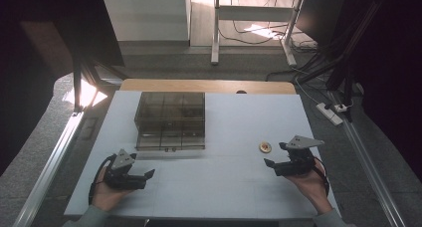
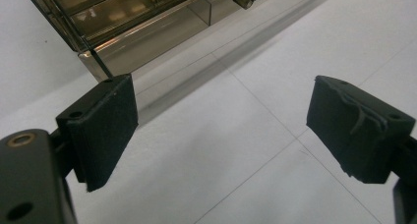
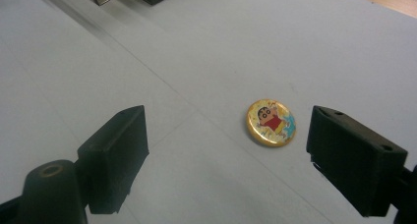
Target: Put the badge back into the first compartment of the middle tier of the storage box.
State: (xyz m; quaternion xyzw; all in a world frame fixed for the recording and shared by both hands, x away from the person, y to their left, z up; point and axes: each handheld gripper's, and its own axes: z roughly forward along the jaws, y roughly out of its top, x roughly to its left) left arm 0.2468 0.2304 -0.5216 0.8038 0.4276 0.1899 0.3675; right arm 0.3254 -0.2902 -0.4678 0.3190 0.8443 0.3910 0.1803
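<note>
Resting on the white table (image 1: 224,187): two grippers, one per hand. Left gripper (image 1: 149,174) near the front-left edge, jaws spread wide, nothing between them. Right gripper (image 1: 268,163) at front-right, jaws likewise spread and empty. One round badge (image 1: 264,147) (yellow, cartoon figure in a red shirt) lies flat on the table just beside the right gripper, ahead of its jaws and nearer one of them in the right gripper view. One smoky transparent box (image 1: 170,120) with internal compartments sits toward the table's back-left, beyond the left gripper; compartment count unclear.
</note>
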